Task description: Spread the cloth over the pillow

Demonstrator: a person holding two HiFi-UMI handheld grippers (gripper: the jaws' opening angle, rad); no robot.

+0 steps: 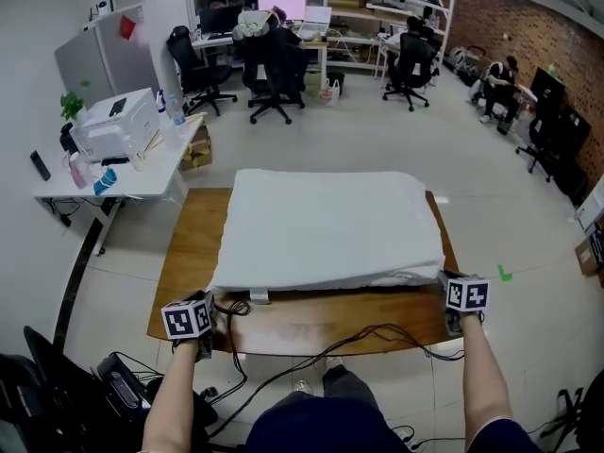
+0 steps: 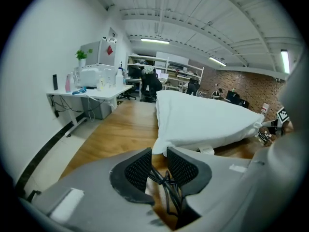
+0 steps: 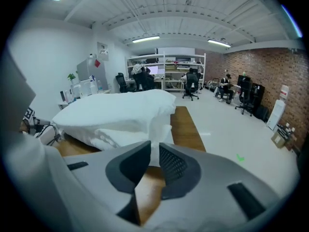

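A white cloth lies spread over the pillow on the wooden table; the pillow's folded edge and its tag peek out along the near side. My left gripper is at the cloth's near left corner. In the left gripper view its jaws stand apart, with the cloth corner at their tips and a black cable showing in the gap. My right gripper is at the near right corner. In the right gripper view a strip of cloth hangs loosely between its parted jaws.
Black cables trail across the table's near edge. A white desk with a printer stands at the left. Office chairs and shelving are at the back, and a seated person is at the far right. Dark gear sits on the floor at my left.
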